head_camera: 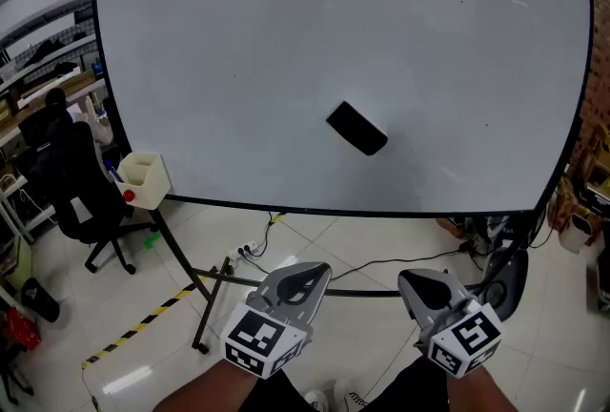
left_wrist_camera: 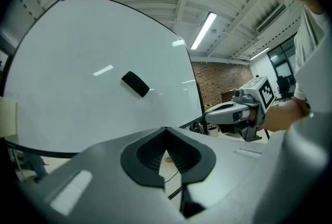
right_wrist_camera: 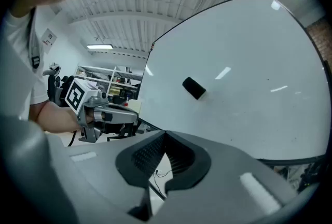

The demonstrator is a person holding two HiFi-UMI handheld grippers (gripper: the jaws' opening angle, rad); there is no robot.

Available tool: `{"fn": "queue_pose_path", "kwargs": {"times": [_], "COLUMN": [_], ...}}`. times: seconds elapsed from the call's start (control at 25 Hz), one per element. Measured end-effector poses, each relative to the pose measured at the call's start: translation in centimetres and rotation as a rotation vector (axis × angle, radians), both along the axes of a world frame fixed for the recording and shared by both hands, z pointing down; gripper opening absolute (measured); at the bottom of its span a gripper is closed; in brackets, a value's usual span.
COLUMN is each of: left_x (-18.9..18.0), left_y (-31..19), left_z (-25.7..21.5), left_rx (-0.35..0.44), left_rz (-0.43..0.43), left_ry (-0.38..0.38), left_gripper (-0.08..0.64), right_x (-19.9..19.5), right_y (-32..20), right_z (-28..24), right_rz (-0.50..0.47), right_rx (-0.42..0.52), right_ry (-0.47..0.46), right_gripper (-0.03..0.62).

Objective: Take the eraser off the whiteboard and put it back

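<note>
The left gripper (head_camera: 307, 278) and the right gripper (head_camera: 419, 286) both have their jaws together on nothing and are held level below the bottom edge of the whiteboard (head_camera: 238, 48). No part of the task looks done yet. The eraser (head_camera: 356, 129) sits untouched on the board, low and slightly right of centre. Its long axis slants from upper left to lower right.

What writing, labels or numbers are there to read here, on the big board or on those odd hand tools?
No readable text in any view.
Whiteboard: blank; it carries only the black eraser.
Cube on the left gripper and cube on the right gripper: black-and-white square patterns, no letters or numbers.
</note>
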State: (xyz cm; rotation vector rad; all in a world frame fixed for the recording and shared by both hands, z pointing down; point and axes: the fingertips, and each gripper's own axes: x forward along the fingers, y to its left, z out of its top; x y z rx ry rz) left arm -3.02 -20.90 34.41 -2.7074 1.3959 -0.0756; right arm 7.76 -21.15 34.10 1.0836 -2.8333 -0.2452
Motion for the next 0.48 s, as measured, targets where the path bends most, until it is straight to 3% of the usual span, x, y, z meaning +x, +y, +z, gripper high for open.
{"fn": "queue_pose_path", "kwargs": {"times": [0.48], "left_x": [-0.02], "left_y": [-0.19], "left_z": [0.66], "left_rx": [-0.016], "left_rz": [-0.009], "left_ry": [-0.007], "left_gripper": [0.017], "right_x": [0.03], "right_y": [-0.07], "right_z": [0.46], "right_rz": [0.008], "right_rx": [-0.013], "right_ry": [0.009], "right_gripper": [0.002]}}
